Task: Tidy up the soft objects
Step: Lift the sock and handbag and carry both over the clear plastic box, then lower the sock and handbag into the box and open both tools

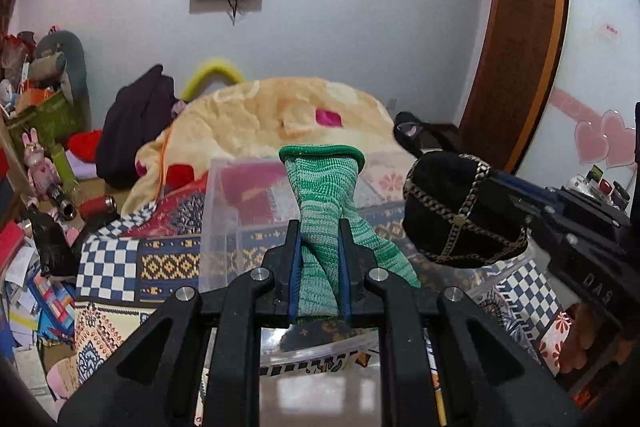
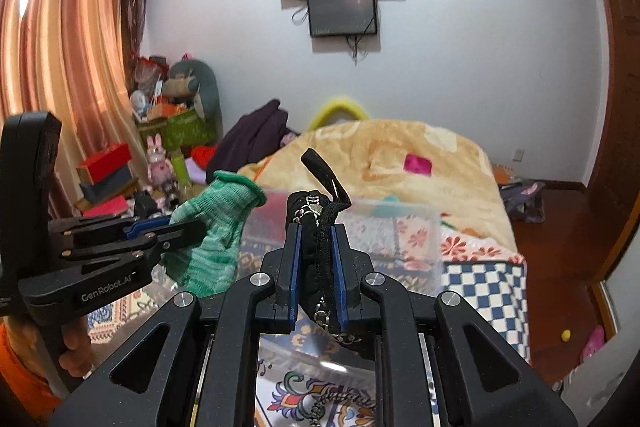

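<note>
My left gripper (image 1: 319, 229) is shut on a green knit glove (image 1: 320, 195). The glove's cuff stands up past the fingertips, over a clear plastic box (image 1: 224, 219) on the bed. To the right hangs a black soft bag with gold chain trim (image 1: 460, 215), held by my right gripper's fingers (image 1: 516, 191). In the right wrist view, my right gripper (image 2: 316, 231) is shut on that black bag (image 2: 310, 247), its strap sticking up and its chain dangling below. My left gripper (image 2: 188, 229) holds the green glove (image 2: 220, 227) at the left. The clear box (image 2: 400, 227) lies just beyond both.
A patterned quilt (image 2: 484, 279) covers the bed, with a peach blanket (image 2: 400, 151) heaped behind the box. Toys, boxes and a dark garment (image 1: 136, 131) are piled at the left. A wooden door (image 1: 516, 59) and bare floor (image 2: 560, 247) lie to the right.
</note>
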A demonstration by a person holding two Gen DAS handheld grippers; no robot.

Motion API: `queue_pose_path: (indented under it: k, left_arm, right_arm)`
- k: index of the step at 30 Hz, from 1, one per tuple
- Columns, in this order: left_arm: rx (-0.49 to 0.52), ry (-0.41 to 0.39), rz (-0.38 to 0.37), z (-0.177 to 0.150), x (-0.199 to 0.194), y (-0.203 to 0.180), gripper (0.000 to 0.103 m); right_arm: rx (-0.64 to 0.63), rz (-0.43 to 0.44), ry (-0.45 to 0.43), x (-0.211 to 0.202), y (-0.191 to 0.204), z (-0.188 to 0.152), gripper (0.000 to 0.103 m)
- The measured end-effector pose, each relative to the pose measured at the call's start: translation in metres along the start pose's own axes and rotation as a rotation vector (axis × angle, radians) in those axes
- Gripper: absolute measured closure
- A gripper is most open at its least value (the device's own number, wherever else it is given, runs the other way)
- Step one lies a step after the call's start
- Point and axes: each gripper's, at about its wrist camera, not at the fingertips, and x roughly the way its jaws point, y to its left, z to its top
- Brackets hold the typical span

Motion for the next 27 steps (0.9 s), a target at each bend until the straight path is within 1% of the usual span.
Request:
queue_pose_path:
  k: [4,6,8,10,11,13,14,16,17,19,20,21,22,23,24,25,27]
  left_arm:
    - [-0.016,0.037,0.017,-0.003,0.009,0.003,0.087]
    - [-0.021,0.043,0.011,-0.003,0.009,0.004,0.086]
    - [-0.023,0.049,0.009,-0.005,0.009,0.005,0.082]
    - [-0.028,0.051,0.005,-0.006,0.007,0.006,0.071]
    - [-0.031,0.049,0.004,-0.006,0.006,0.006,0.067]
    - [-0.031,0.036,0.008,-0.006,0.0,0.006,0.06]
    - [-0.028,0.029,0.011,-0.007,-0.003,0.006,0.059]
    - [-0.019,0.014,0.018,-0.007,-0.01,0.004,0.054]
    - [-0.015,0.006,0.02,-0.006,-0.014,0.003,0.053]
    - [-0.006,-0.018,0.02,-0.008,-0.024,0.001,0.043]
    - [-0.003,-0.03,0.023,-0.008,-0.029,0.0,0.039]
    - [0.002,-0.043,0.029,-0.01,-0.034,-0.001,0.033]
    - [0.007,-0.06,0.035,-0.011,-0.04,-0.002,0.025]
    - [0.009,-0.076,0.04,-0.012,-0.046,-0.003,0.021]
    - [0.011,-0.087,0.043,-0.014,-0.05,-0.003,0.012]
    - [0.013,-0.098,0.044,-0.016,-0.055,-0.004,0.006]
    - [0.021,-0.111,0.044,-0.021,-0.063,-0.005,0.004]
  right_arm:
    - [-0.02,0.016,0.047,0.008,0.008,-0.003,0.09]
    - [-0.026,0.031,0.066,0.01,0.01,-0.004,0.089]
    - [-0.025,0.042,0.083,0.011,0.009,-0.004,0.088]
    - [-0.031,0.039,0.1,0.013,0.009,-0.004,0.087]
    - [-0.031,0.036,0.108,0.013,0.008,-0.005,0.087]
    - [-0.026,0.041,0.122,0.012,0.006,-0.006,0.08]
    - [-0.021,0.044,0.124,0.012,0.005,-0.005,0.077]
    - [-0.012,0.038,0.116,0.008,0.002,-0.006,0.064]
    - [-0.007,0.035,0.111,0.005,0.001,-0.006,0.061]
    - [0.005,0.027,0.097,-0.002,-0.001,-0.007,0.045]
    - [0.011,0.017,0.09,-0.004,-0.001,-0.005,0.04]
    - [0.015,0.007,0.08,-0.007,-0.003,-0.005,0.029]
    - [0.018,-0.003,0.068,-0.011,-0.003,-0.006,0.022]
    - [0.018,-0.015,0.051,-0.017,-0.004,-0.007,0.02]
    - [0.018,-0.019,0.046,-0.02,-0.005,-0.007,0.019]
    - [0.017,-0.019,0.045,-0.024,-0.005,-0.009,0.019]
    - [0.02,-0.013,0.048,-0.028,-0.005,-0.012,0.018]
